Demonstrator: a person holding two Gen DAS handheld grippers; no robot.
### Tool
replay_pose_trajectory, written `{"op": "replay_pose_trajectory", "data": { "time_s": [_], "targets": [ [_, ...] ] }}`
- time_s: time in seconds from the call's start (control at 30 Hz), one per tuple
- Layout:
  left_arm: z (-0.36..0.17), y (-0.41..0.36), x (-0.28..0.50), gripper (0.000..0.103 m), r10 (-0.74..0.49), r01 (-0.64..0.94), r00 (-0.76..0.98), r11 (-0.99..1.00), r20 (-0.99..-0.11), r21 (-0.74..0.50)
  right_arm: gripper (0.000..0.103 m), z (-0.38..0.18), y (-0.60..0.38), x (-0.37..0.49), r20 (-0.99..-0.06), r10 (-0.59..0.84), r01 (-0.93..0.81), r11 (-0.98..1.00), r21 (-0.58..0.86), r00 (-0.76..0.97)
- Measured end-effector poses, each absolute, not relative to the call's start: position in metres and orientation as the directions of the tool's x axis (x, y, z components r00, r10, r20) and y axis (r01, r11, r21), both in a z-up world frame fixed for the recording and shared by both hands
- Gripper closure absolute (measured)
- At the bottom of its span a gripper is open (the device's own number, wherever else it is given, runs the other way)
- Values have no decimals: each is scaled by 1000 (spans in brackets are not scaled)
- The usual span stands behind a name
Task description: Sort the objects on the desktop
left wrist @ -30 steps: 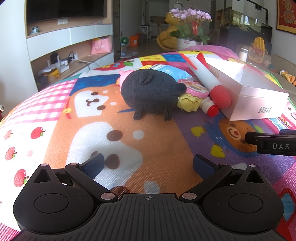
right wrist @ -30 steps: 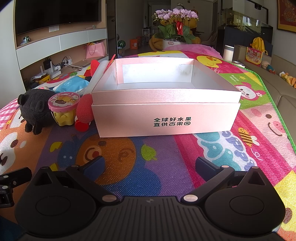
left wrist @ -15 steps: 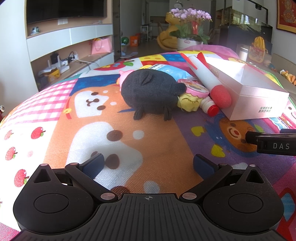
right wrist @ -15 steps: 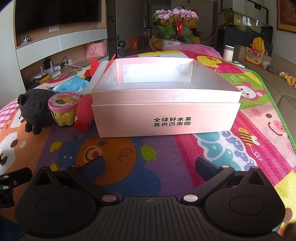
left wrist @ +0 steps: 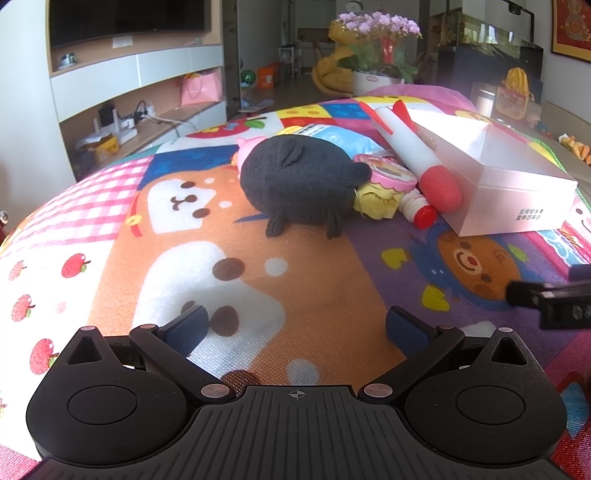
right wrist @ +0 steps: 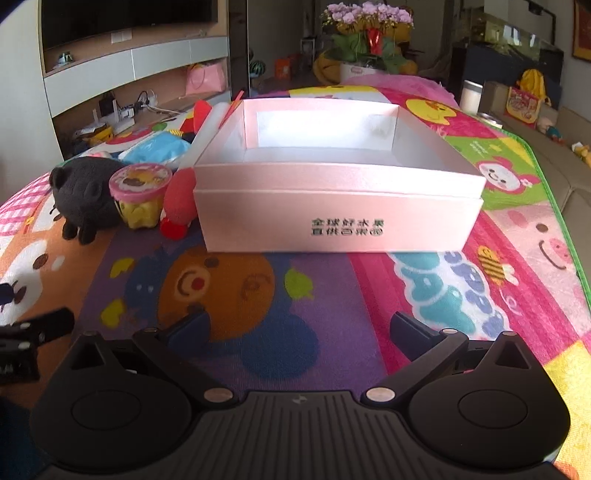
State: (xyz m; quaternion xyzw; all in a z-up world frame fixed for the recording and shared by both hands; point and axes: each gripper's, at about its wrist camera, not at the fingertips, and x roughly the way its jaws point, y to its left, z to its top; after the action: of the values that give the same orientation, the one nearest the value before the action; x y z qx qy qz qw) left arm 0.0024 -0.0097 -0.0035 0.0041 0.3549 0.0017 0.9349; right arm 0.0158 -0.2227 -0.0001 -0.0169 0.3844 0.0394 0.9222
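Observation:
A black plush toy (left wrist: pixel 303 184) lies on the cartoon play mat (left wrist: pixel 177 236), well ahead of my open left gripper (left wrist: pixel 297 326). Right of it sit a yellow cup with a pink lid (left wrist: pixel 384 188), a small red-capped bottle (left wrist: pixel 419 210) and a white rocket toy with a red nose (left wrist: pixel 417 155) leaning on the pink open box (left wrist: pixel 502 173). In the right wrist view, the empty pink box (right wrist: pixel 338 218) stands straight ahead of my open right gripper (right wrist: pixel 299 326), with the plush (right wrist: pixel 83 195), the cup (right wrist: pixel 142 195) and a blue packet (right wrist: pixel 157 149) to its left.
The other gripper's black body shows at the right edge of the left view (left wrist: pixel 554 302) and the left edge of the right view (right wrist: pixel 26 343). The mat's green border (right wrist: pixel 554 206) runs along the right. Shelves, a potted orchid (right wrist: pixel 365 22) and furniture stand behind.
The right gripper has lifted and tilted slightly, so the box appears a little lower and blurred. In the left view the right gripper's body has shifted right and down. Objects have not moved.

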Motion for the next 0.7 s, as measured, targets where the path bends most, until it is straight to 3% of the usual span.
{"op": "replay_pose_trajectory", "data": {
  "time_s": [0.33, 0.47, 0.53, 0.63, 0.67, 0.7],
  "targets": [
    [-2, -7, 1, 0, 8, -11, 756, 1000, -654, 0, 0, 2, -222, 6, -712, 99, -160, 987, -19, 695],
    [8, 9, -5, 0, 4, -33, 779, 999, -626, -34, 1, 15, -203, -10, -589, 128, -267, 951, -156, 798],
    [16, 20, -6, 0, 23, -67, 795, 996, -606, -50, 13, 23, -182, -19, -491, 145, -326, 894, -307, 859],
    [29, 35, -7, 0, 32, -105, 813, 990, -581, -93, 34, 24, -149, -13, -415, 128, -341, 801, -492, 901],
    [31, 39, -8, 0, 36, -115, 818, 988, -574, -101, 50, 21, -139, -8, -400, 111, -332, 773, -541, 910],
    [33, 41, -9, 0, 38, -121, 820, 987, -570, -108, 59, 18, -128, 1, -389, 92, -324, 742, -587, 916]
  ]
}}
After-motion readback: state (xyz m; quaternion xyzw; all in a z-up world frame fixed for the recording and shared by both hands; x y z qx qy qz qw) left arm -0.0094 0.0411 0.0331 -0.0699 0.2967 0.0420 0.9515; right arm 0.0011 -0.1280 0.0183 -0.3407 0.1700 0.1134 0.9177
